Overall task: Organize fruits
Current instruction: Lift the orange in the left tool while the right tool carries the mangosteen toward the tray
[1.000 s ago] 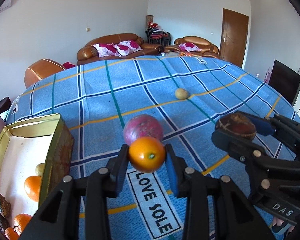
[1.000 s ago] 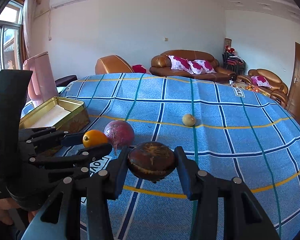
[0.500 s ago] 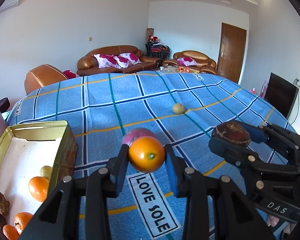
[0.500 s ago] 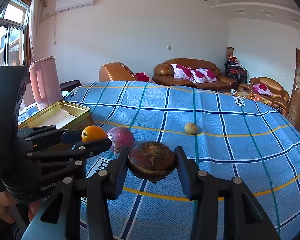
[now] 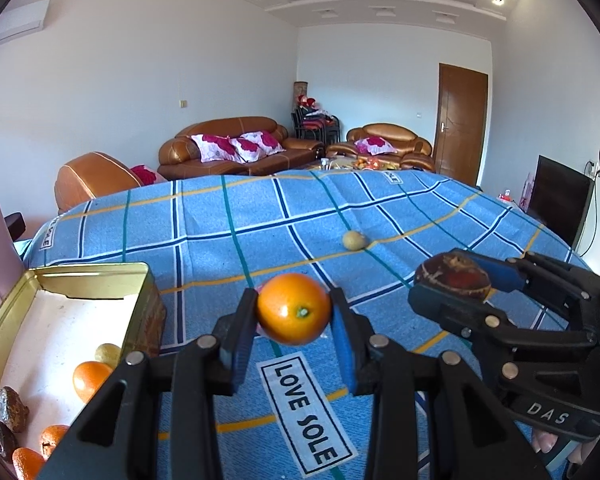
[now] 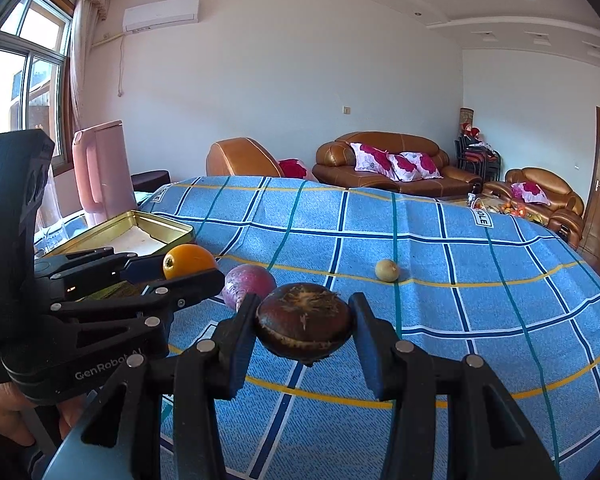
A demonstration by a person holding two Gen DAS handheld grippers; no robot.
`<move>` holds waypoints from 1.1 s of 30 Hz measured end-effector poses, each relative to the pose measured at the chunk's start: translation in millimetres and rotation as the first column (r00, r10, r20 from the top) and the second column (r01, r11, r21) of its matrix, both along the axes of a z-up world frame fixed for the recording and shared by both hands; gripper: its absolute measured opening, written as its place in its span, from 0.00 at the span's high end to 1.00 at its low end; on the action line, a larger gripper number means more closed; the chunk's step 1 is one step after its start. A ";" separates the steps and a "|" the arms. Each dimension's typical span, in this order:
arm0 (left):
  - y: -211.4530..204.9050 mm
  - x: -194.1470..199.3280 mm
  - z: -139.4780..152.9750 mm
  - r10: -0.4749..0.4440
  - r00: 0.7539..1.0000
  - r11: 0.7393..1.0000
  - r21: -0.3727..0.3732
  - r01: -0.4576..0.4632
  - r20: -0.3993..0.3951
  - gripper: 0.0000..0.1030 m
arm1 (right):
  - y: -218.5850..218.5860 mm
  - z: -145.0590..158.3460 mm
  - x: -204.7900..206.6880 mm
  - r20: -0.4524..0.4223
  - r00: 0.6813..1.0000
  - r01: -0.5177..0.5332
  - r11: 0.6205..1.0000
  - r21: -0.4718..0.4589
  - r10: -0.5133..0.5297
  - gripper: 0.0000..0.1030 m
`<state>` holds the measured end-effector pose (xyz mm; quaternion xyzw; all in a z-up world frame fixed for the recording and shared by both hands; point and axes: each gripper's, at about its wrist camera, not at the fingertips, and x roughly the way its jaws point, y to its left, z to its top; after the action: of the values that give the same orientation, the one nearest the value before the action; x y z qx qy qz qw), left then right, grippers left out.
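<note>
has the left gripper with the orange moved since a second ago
Yes. The left gripper, shut on the orange, has risen: in its own view the purple fruit behind the orange has dropped almost out of sight and the tin sits lower.

A home living room: brown leather sofas (image 5: 236, 148) with pink floral cushions (image 5: 236, 146) at 12 o'clock, a brown wooden door (image 5: 462, 120) at 2 o'clock, a white wall air conditioner (image 6: 162, 12).

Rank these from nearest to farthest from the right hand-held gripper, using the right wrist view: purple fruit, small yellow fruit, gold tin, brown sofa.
1. Purple fruit: just ahead-left of the right hand-held gripper, on the cloth.
2. Small yellow fruit: ahead, slightly right, mid-table.
3. Gold tin: far left, near the table edge.
4. Brown sofa: beyond the table, against the wall.
</note>
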<state>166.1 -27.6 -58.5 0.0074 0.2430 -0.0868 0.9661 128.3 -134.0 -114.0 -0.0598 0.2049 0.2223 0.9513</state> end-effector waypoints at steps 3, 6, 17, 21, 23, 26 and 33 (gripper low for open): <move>0.4 -4.1 1.6 0.001 1.000 1.000 -0.003 -0.001 0.018 0.64 | -0.9 0.3 -1.3 0.010 1.000 -0.004 1.000 0.004 0.004 0.54; 2.5 -7.7 3.4 0.009 0.999 1.000 -0.010 -0.008 0.038 0.64 | -0.2 0.9 -4.0 0.024 1.000 -0.011 1.000 0.008 0.011 0.54; 5.3 -17.4 6.6 0.028 0.996 1.000 -0.011 -0.027 0.083 0.64 | -1.8 4.0 -12.3 0.068 0.997 -0.034 0.999 0.028 0.032 0.54; 3.1 -21.3 7.9 0.029 0.994 1.000 0.003 -0.029 0.105 0.64 | -2.4 4.8 -14.7 0.080 0.996 -0.039 0.999 0.033 0.036 0.54; 3.7 -22.8 8.7 0.032 0.993 0.999 0.002 -0.033 0.112 0.64 | -3.0 4.9 -15.3 0.084 0.996 -0.042 0.998 0.036 0.038 0.54; 4.3 -24.9 9.6 0.037 0.992 0.999 0.001 -0.037 0.123 0.64 | -3.6 5.8 -17.7 0.095 0.994 -0.050 0.998 0.042 0.045 0.54; 2.2 -30.6 11.7 0.037 0.989 0.999 0.012 -0.039 0.145 0.64 | -4.8 6.7 -22.1 0.118 0.991 -0.064 0.997 0.049 0.058 0.54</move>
<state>135.5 -25.4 -46.9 0.0160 0.1728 -0.0660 0.9826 106.2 -138.8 -107.3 -0.0536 0.1412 0.2528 0.9557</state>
